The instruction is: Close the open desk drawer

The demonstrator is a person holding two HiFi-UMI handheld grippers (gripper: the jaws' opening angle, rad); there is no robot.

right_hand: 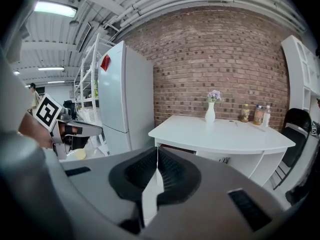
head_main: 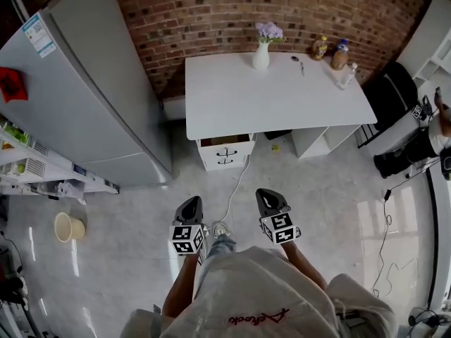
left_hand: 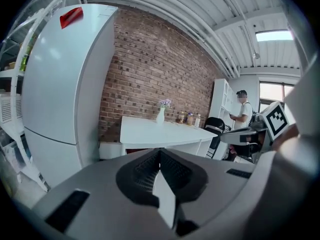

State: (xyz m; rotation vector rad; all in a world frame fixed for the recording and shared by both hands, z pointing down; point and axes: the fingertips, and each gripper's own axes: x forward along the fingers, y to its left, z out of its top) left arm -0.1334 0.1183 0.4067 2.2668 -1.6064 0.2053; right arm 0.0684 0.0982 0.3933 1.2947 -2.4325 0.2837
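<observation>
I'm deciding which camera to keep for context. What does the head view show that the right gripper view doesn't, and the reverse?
Only the head view: the white cable across the floor and the person's shirt. Only the right gripper view: the ceiling light and the right gripper's shut jaws up close. Both: the white desk, the vase of flowers, the fridge, the brick wall.
</observation>
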